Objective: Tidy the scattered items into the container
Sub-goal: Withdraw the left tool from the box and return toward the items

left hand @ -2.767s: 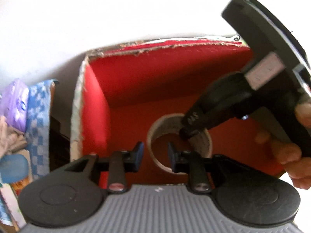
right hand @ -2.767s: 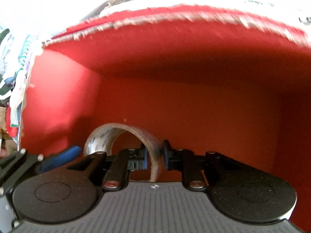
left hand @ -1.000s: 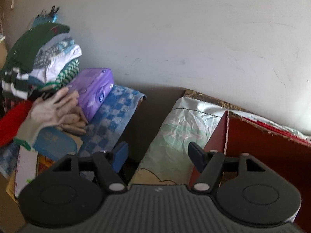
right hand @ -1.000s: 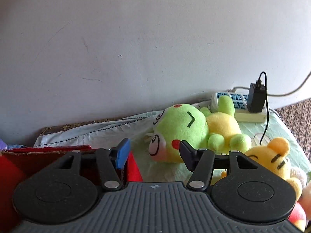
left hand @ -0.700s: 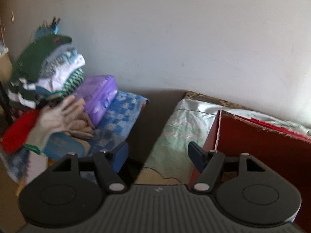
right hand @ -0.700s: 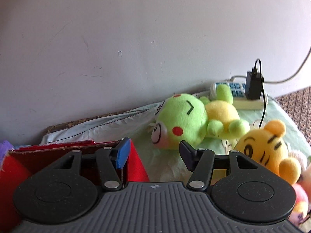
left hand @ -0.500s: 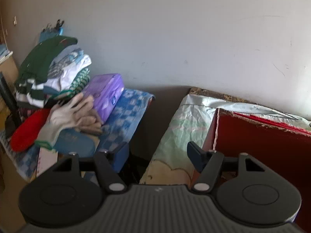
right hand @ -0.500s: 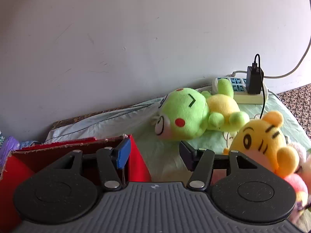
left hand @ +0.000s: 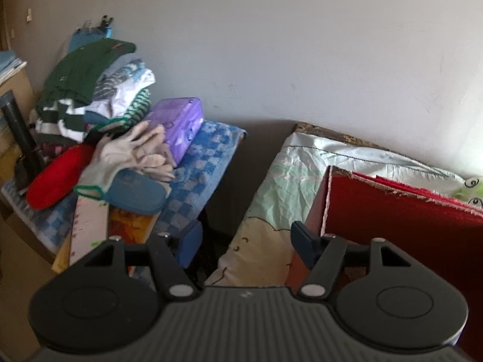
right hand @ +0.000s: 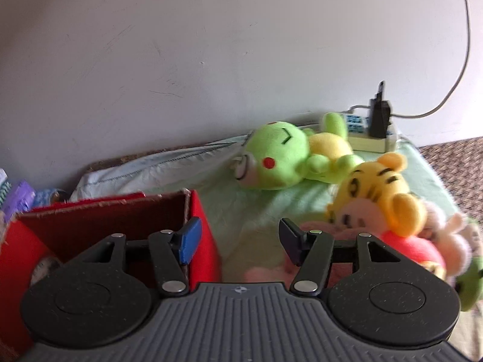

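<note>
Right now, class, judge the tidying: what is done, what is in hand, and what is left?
Done: a tape roll appears to lie inside the red box, though only its edge shows. In hand: nothing; the left gripper and right gripper both have open, empty jaws. Left: the green plush, the yellow tiger plush and other soft toys beside them still lie on the sheet.

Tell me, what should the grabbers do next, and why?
Probably move the right gripper toward the yellow tiger plush. Both grippers are open and hold nothing, and the tiger lies outside the red box on the green sheet, nearer that gripper than the green plush.
</note>
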`<control>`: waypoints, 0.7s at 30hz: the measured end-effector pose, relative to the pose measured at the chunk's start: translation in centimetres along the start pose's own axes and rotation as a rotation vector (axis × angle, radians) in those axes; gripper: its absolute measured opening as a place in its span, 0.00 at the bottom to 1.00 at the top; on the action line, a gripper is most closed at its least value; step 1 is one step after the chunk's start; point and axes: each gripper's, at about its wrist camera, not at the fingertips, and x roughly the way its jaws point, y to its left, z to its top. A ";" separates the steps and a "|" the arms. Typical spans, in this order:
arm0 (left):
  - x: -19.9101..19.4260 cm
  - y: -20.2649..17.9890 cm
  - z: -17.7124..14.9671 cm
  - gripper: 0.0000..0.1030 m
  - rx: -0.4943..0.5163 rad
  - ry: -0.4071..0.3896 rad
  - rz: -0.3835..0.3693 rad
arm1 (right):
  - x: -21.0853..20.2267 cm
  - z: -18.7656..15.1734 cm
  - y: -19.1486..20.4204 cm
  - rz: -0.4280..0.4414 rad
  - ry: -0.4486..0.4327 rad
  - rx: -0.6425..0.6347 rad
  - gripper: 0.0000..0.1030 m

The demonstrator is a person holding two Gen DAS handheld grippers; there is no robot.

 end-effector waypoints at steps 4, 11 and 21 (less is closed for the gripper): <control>-3.5 -1.1 -0.1 0.83 0.055 -0.059 0.056 | -3.5 -0.8 0.9 0.013 0.004 -0.044 0.68; -9.1 -3.7 -1.8 0.96 0.118 -0.076 0.071 | -7.8 -3.7 3.5 0.111 0.111 -0.141 0.71; -14.9 -4.4 -7.4 0.97 0.092 -0.018 0.113 | -10.9 -6.5 4.0 0.121 0.179 -0.203 0.75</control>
